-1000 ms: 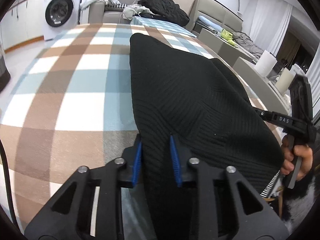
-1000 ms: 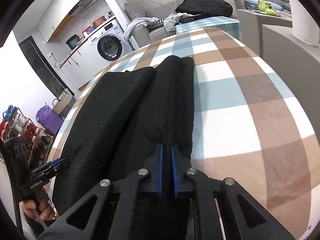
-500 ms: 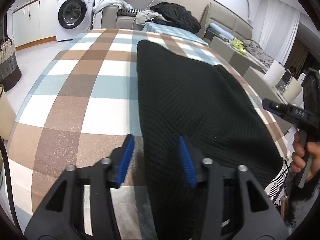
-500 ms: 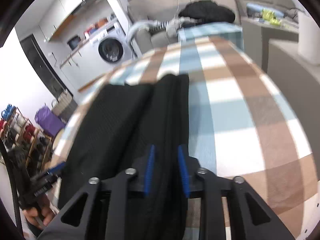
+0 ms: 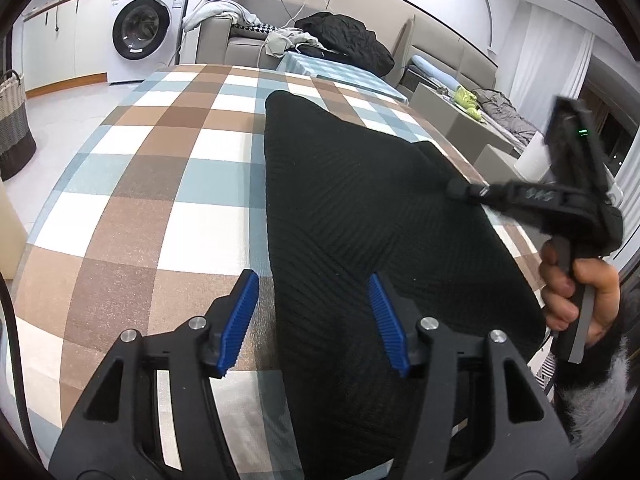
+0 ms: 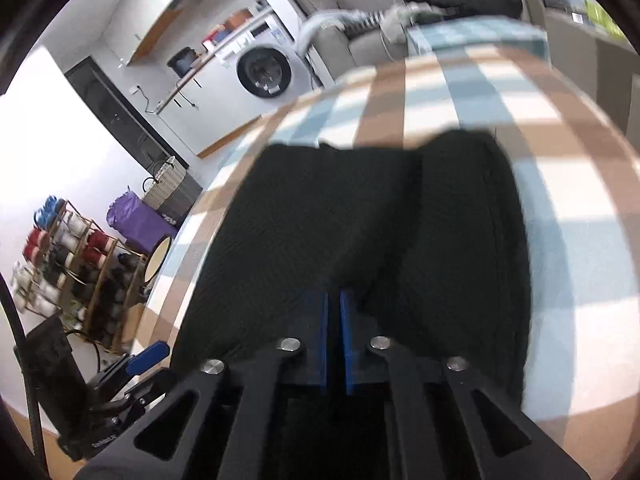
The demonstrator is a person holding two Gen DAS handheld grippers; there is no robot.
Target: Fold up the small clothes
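Here, left wrist view: left gripper (image 5: 314,318) jaws opening, blue pads astride near edge of black knit garment (image 5: 372,216), not pressing it; garment flat on checked tablecloth (image 5: 160,184). Right wrist view: right gripper (image 6: 334,342) closed, nothing visibly pinched, above garment.

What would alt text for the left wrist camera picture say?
A black knit garment lies on a checked tablecloth, between the opening blue pads of the left hand-held gripper. At right, a hand holds the right hand-held gripper over the cloth.
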